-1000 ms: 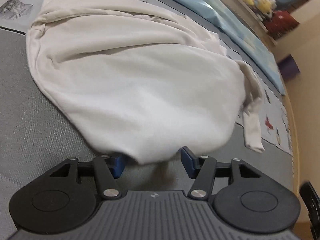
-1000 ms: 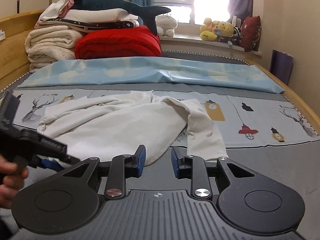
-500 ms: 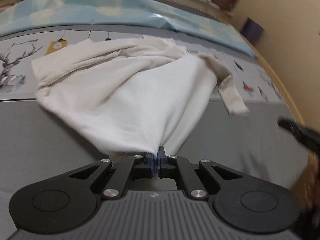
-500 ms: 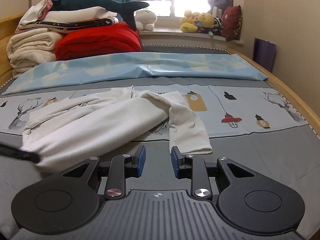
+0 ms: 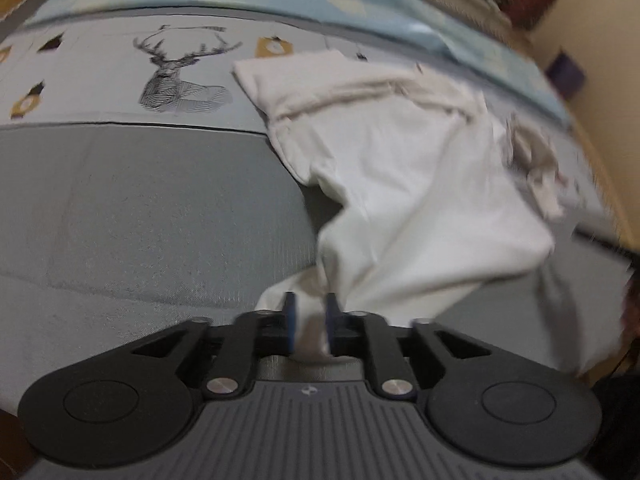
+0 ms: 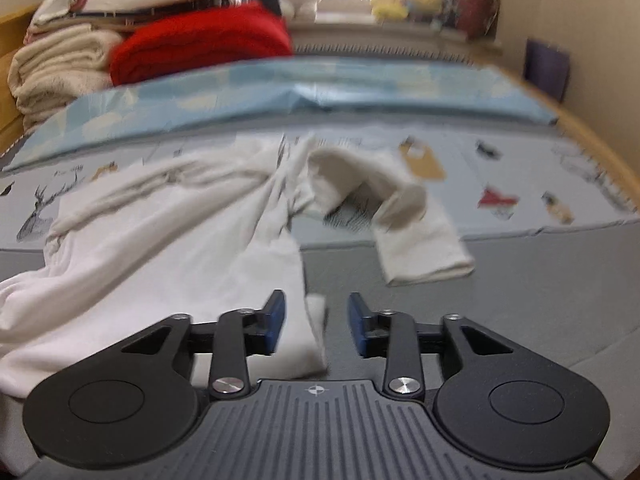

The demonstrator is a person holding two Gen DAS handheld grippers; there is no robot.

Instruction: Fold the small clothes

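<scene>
Since the earlier frames, the white garment [image 5: 400, 184] has been dragged across the bed [image 5: 160, 216]: its near edge, which lay spread flat beside the deer print [image 5: 180, 72], is now bunched and pulled toward the right, leaving bare grey sheet where it used to lie. The left tongs [image 5: 308, 320], clamped tight on the hem half a second ago, now have their jaws opening; a fold of white cloth sits between the blue pads, filling the gap, though blur hides whether the pads press on it. The right tongs [image 6: 316, 320] have come down onto the near corner of the garment; their jaws are opening too, and a strip of the cloth lies between them, nearer the left pad and clear of the right one, so nothing is grasped there.

The garment lies crumpled on the bed, partly on the grey sheet and partly on the patterned strip, with one sleeve [image 6: 416, 240] trailing off to the right. Beyond it runs a light blue cover [image 6: 320, 92], and at the far end sit a red blanket [image 6: 200, 44] and a pile of cream towels [image 6: 56, 64]. Both views are smeared by motion.
</scene>
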